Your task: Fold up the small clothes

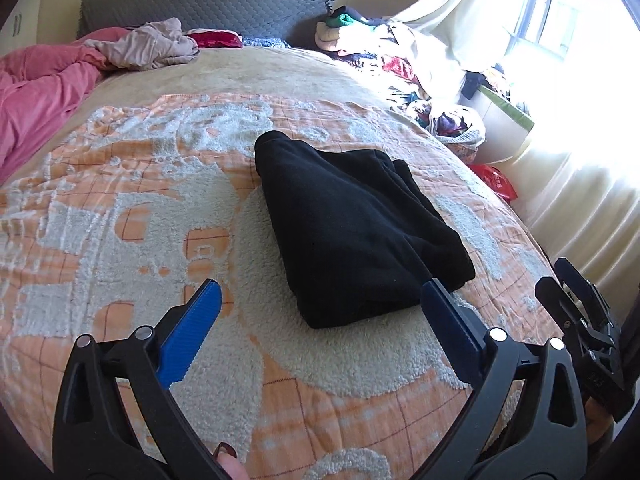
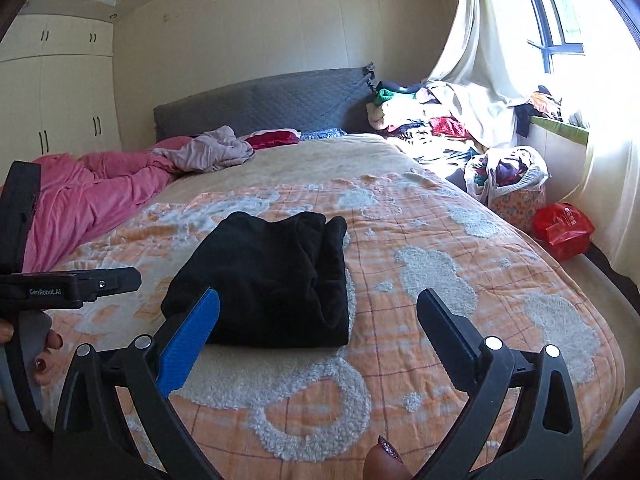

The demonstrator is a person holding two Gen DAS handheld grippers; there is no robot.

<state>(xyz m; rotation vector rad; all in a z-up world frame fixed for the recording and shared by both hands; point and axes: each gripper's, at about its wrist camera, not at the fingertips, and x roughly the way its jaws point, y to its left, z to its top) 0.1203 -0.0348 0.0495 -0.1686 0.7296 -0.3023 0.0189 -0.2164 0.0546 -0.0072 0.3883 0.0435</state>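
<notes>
Two hand-held grippers hover released: the left hand-held gripper (image 1: 320, 300) and right hand-held gripper (image 2: 318, 308) flank a folded black garment (image 2: 272, 276) lying on the bed (image 2: 460, 288). Soft, light, limp fleece; a hold at a folded corner seems best.

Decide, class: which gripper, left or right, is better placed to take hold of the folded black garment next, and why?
Probably the left gripper: its open jaws already frame the black garment's near edge, one finger at the cloth. The right gripper, also open, centres mostly on blanket beside it.
</notes>
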